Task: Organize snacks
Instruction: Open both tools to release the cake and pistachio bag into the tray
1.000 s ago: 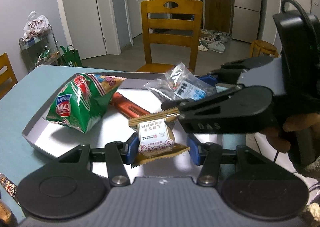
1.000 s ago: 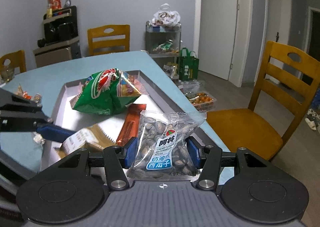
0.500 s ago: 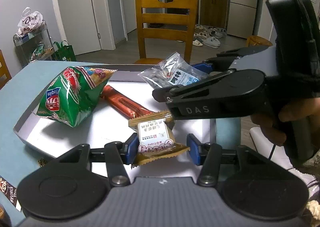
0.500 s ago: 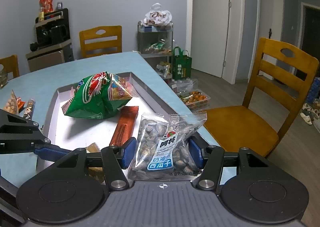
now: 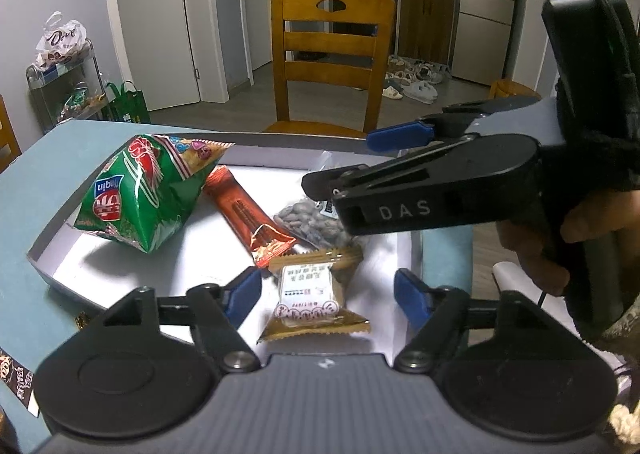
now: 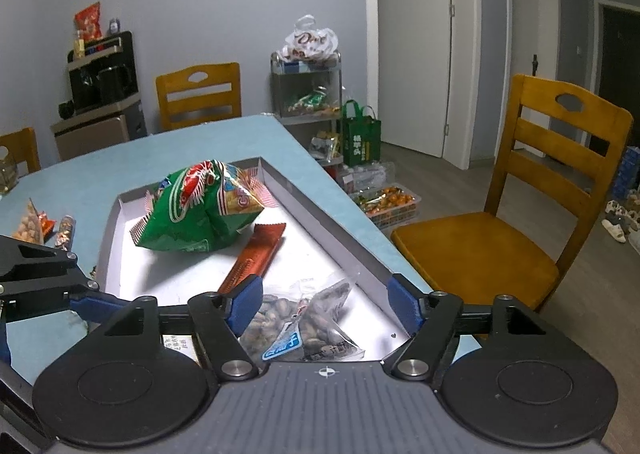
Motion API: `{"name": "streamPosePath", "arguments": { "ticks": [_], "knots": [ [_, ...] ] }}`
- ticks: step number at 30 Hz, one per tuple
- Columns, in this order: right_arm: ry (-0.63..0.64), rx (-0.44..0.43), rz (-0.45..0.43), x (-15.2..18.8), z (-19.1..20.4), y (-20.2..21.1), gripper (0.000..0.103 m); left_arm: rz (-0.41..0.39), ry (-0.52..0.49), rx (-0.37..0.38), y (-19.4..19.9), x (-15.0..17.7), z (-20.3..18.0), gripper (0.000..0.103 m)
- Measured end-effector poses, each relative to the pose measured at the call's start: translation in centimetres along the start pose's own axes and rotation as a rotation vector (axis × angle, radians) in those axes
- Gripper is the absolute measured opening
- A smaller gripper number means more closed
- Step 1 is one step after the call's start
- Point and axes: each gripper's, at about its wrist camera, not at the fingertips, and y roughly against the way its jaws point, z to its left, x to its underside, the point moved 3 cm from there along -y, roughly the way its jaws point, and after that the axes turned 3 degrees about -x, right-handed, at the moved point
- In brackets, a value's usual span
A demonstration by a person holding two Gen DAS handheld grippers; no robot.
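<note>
A grey tray (image 5: 52,230) (image 6: 320,210) on the blue table holds a green snack bag (image 5: 144,190) (image 6: 200,210), a red-brown bar (image 5: 248,214) (image 6: 256,258), a clear bag of seeds (image 5: 316,226) (image 6: 304,326) and a gold-wrapped pastry (image 5: 312,294). My left gripper (image 5: 328,294) is open, its blue pads either side of the pastry, apart from it. My right gripper (image 6: 324,298) is open above the seed bag, which lies loose in the tray. The right gripper also shows in the left wrist view (image 5: 400,158).
A wooden chair (image 5: 332,62) (image 6: 540,182) stands past the table edge beside the tray. Several small snacks (image 6: 44,226) lie on the table left of the tray. A wrapper (image 5: 16,378) lies at the near left. A shelf cart with bags (image 6: 312,94) stands by the wall.
Both grippers have opened. The pastry has dropped from the left gripper and the seed bag from the right; both now lie in the tray.
</note>
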Motion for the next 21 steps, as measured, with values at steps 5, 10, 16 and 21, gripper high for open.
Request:
{"name": "streamPosePath", "arguments": {
  "ticks": [5, 10, 16, 21],
  "knots": [
    [-0.002, -0.008, -0.02, -0.2, 0.3, 0.6, 0.081, -0.016, 0.017, -0.011, 0.7, -0.1, 0.2, 0.082],
    [0.005, -0.004, -0.025, -0.3, 0.8, 0.9, 0.082, -0.026, 0.04, -0.023, 1.5, 0.0, 0.7, 0.084],
    [0.014, -0.007, -0.04, -0.8, 1.5, 1.5, 0.083, -0.044, 0.074, -0.034, 2.8, 0.4, 1.5, 0.084],
    [0.028, -0.009, -0.054, -1.0, 2.5, 2.0, 0.084, -0.069, 0.105, -0.059, 4.7, 0.9, 2.4, 0.084]
  ]
}}
